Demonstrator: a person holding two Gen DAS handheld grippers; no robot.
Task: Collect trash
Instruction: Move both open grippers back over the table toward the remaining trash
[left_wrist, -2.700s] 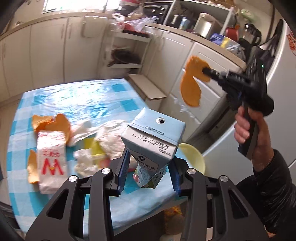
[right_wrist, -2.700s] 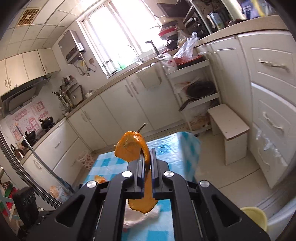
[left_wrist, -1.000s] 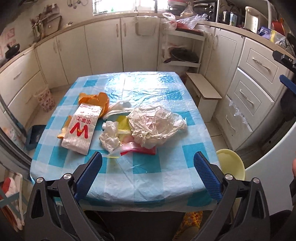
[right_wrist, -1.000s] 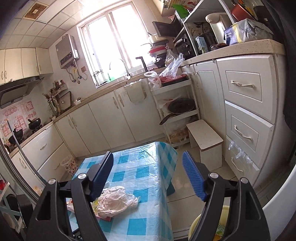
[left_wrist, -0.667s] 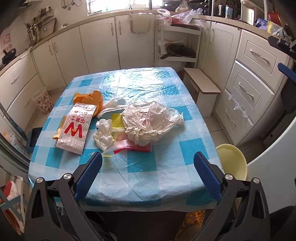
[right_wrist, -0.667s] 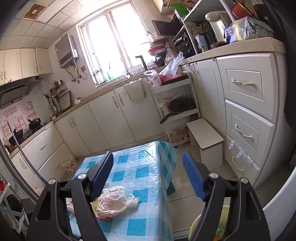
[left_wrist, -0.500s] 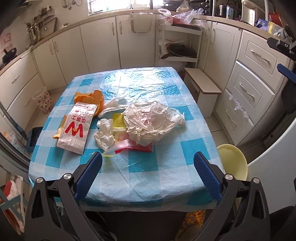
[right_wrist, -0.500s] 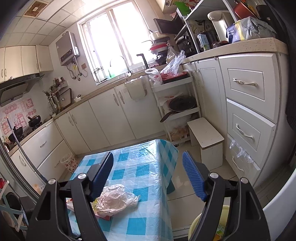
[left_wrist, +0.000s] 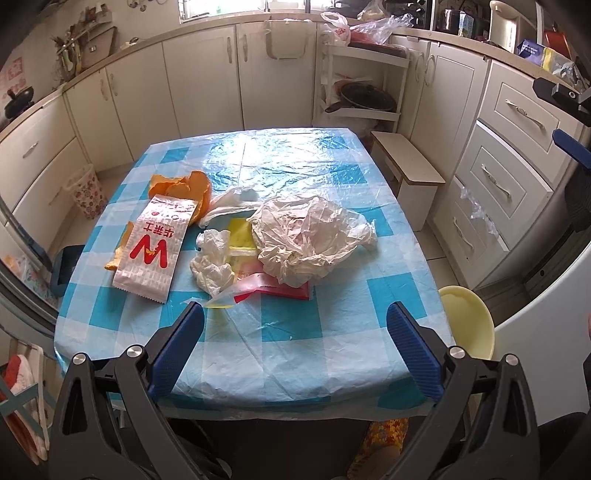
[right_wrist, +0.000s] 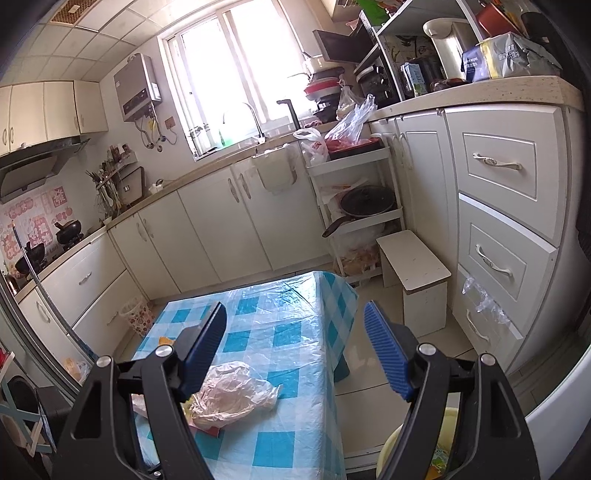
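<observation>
Trash lies on the blue checked table: a crumpled plastic bag, a white paper bag with a red W, orange peels, crumpled tissues and a red and yellow wrapper. My left gripper hovers open above the table's near edge, nothing between its fingers. My right gripper is open and empty too, raised over the table's right side; the plastic bag shows below its left finger. A yellow bin stands on the floor right of the table.
White cabinets line the back and right walls. A small white stool and a shelf rack with a pan stand past the table's far right corner. A small patterned basket sits on the floor at left.
Both grippers let go of what they held, the milk carton and the orange peel, and now stand open and empty. Over the last second the views barely shift.
</observation>
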